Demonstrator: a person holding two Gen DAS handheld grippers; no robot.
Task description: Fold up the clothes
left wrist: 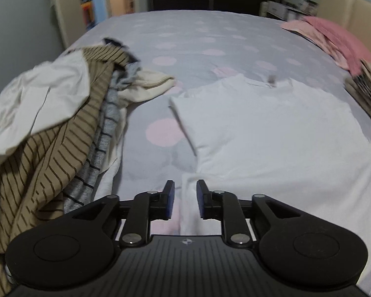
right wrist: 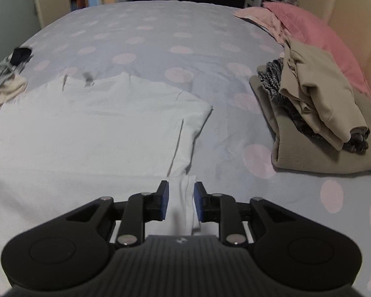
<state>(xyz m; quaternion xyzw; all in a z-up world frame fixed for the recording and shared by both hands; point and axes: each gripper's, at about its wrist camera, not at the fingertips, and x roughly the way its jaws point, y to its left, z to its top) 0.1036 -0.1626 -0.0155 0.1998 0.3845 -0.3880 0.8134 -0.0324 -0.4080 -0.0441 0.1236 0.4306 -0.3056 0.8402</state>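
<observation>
We see the white T-shirt [right wrist: 86, 128] spread flat on the dotted bedsheet [right wrist: 160, 37] ahead of both tongs. Its hem corners lie between the parted pads of our left gripper [left wrist: 185, 199] and right gripper [right wrist: 181, 199], unpinched. Folded clothes [right wrist: 316, 113] sit right, unfolded pile [left wrist: 49, 123] left.

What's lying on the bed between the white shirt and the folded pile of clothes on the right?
Nothing: in the right wrist view, only bare polka-dot bedsheet separates the white shirt from the folded pile.
</observation>
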